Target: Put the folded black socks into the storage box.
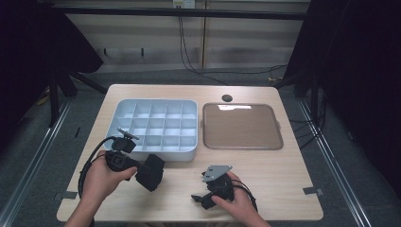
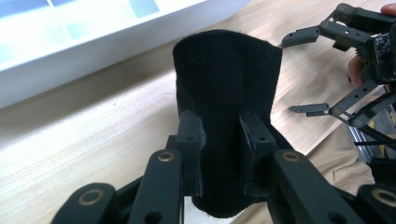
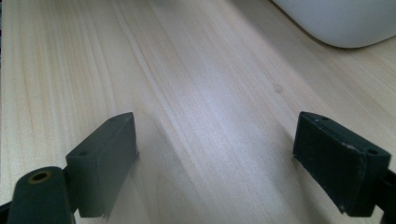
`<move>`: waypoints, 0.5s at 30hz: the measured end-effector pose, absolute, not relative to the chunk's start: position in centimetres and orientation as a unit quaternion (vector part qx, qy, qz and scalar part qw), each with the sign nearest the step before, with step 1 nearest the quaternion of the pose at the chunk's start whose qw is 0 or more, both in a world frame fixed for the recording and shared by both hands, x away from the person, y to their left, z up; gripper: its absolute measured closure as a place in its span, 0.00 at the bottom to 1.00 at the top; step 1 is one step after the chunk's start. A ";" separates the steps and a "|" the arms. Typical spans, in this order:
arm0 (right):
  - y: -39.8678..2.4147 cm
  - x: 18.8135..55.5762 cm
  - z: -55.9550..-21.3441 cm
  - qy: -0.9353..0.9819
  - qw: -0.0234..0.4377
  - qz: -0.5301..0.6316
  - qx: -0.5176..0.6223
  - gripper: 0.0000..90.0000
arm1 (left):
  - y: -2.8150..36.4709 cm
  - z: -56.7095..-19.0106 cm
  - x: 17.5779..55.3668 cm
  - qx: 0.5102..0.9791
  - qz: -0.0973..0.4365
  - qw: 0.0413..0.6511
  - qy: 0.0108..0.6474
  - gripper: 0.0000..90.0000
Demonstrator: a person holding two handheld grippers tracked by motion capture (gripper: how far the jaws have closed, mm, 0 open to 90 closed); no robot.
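A black fabric piece (image 1: 151,172) hangs just above the wooden table (image 1: 265,175) near its front left, below the white tray. My left gripper (image 1: 140,169) is shut on it; in the left gripper view the pads (image 2: 191,135) pinch the lower part of the black fabric (image 2: 229,88), which stands up between them. My right gripper (image 1: 199,198) rests low at the table's front centre, its jaws spread wide with nothing between them. The right gripper view shows bare wood between the two pads (image 3: 109,158). In the left gripper view the right gripper (image 2: 288,75) appears open at the upper right.
A white compartment tray (image 1: 122,109) with several empty cells lies at the back left, its corner (image 3: 341,23) in the right gripper view. A flat brown square tray (image 1: 242,126) lies to its right. A dark round hole (image 1: 227,98) sits behind that.
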State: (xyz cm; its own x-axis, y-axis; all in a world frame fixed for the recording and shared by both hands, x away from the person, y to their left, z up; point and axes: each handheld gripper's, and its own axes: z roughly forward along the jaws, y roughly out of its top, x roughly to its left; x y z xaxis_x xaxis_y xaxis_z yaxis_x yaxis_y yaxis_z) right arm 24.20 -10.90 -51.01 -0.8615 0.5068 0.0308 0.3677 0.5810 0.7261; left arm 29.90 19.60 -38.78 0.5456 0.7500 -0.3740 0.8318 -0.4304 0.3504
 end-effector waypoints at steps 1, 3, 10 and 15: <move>-10.9 24.2 -51.0 0.884 0.090 0.385 0.247 0.14 | 19.7 -38.6 30.0 0.840 -0.080 0.254 0.473 0.81; -10.9 24.2 -51.0 0.885 0.090 0.385 0.247 0.15 | 19.7 -38.5 30.0 0.839 -0.081 0.255 0.474 0.81; -10.9 24.2 -51.0 0.884 0.091 0.386 0.247 0.14 | 20.4 -37.2 30.5 0.840 -0.077 0.259 0.470 0.81; -10.9 24.2 -51.0 0.884 0.091 0.386 0.247 0.15 | 20.8 -36.0 30.9 0.832 -0.074 0.268 0.480 0.81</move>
